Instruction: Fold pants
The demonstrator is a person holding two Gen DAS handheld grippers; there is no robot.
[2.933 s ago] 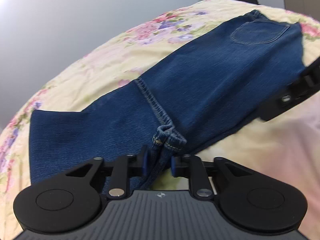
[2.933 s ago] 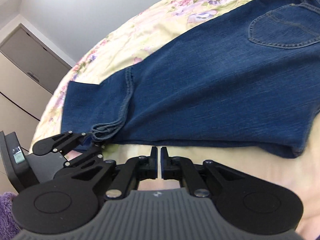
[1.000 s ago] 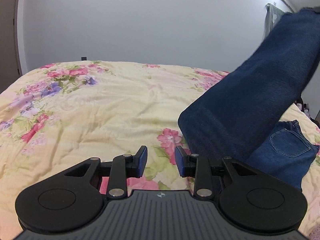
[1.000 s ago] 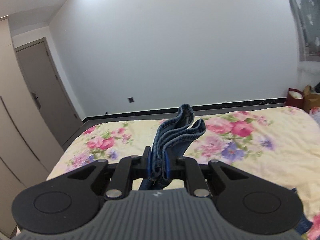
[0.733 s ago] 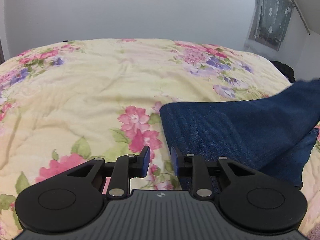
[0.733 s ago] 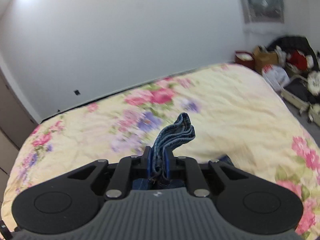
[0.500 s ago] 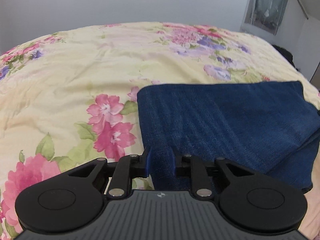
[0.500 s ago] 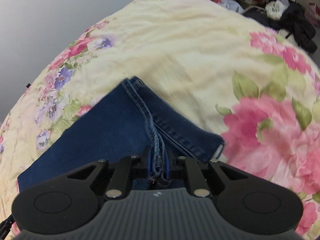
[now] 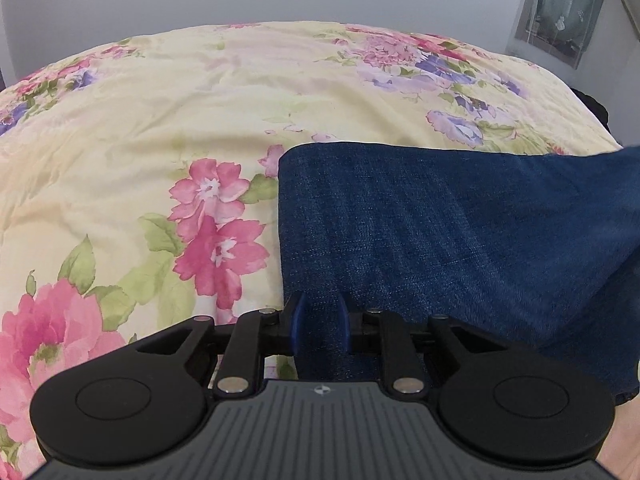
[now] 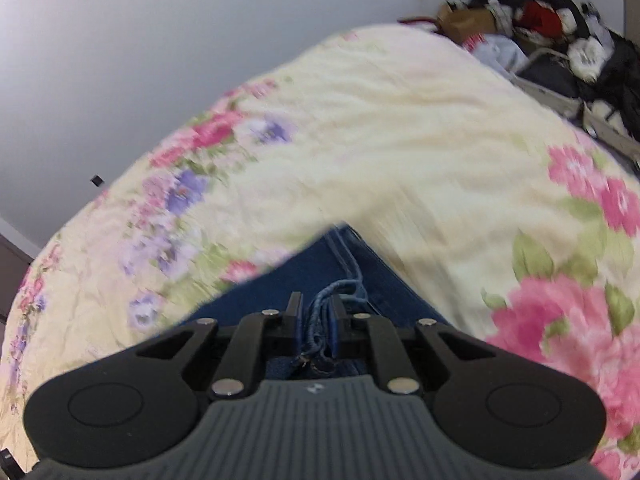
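Fold being laid: pants (image 9: 460, 232) doubled over on the bed (image 9: 160, 120)

Left hand-held gripper (image 9: 319, 324) narrow around the fold edge; right hand-held gripper (image 10: 315, 322) clamps bunched hems; next: release, then smooth.

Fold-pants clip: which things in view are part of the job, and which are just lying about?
Job: jeans; left gripper, right gripper, each with denim between its fingers; bed under them.
Lying about: clutter pile beside the bed; curtain.

Bare floral bedspread (image 9: 168, 128) left of folded pants (image 9: 460, 232), clutter pile (image 10: 560, 36) beyond bed (far right)
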